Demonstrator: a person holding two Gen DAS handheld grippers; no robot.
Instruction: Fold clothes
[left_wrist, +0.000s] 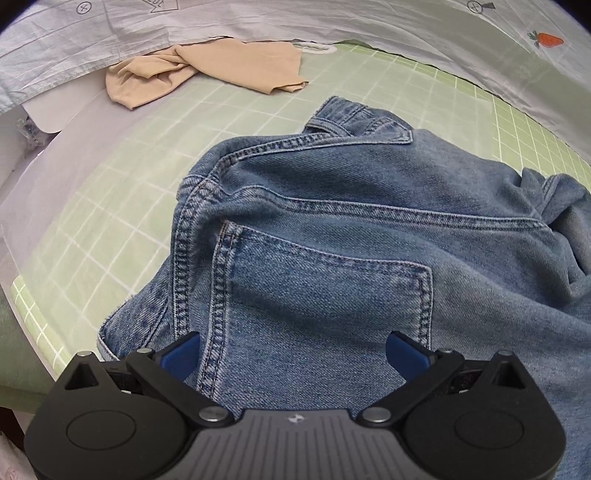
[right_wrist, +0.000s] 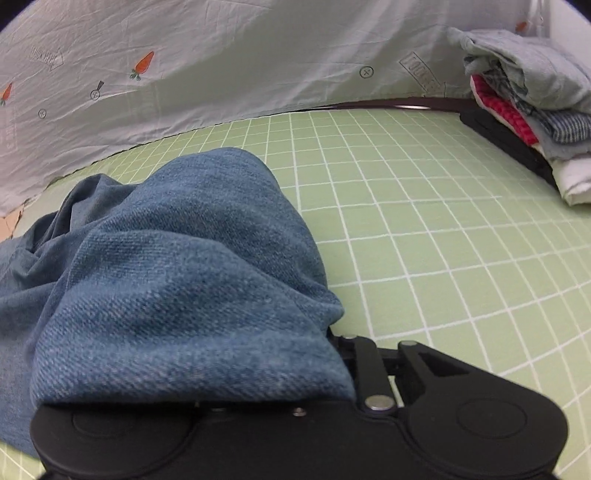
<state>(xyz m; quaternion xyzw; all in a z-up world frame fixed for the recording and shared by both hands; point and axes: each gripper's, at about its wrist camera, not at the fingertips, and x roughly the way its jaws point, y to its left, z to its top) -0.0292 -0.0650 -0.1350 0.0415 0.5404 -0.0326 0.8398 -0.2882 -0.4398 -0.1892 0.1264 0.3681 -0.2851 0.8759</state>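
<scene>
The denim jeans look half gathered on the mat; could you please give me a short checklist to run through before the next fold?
1. Left gripper open above the jeans, pads clear of the cloth: ok.
2. Right gripper has a hold on the denim: cannot tell, cloth drapes over its fingers.
3. Jeans lying flat: not ok, bunched and creased.
4. Free green grid mat beside the jeans: ok.
5. Beige garment apart from the jeans: ok.
6. Folded pile out of the way at the mat's far edge: ok.
</scene>
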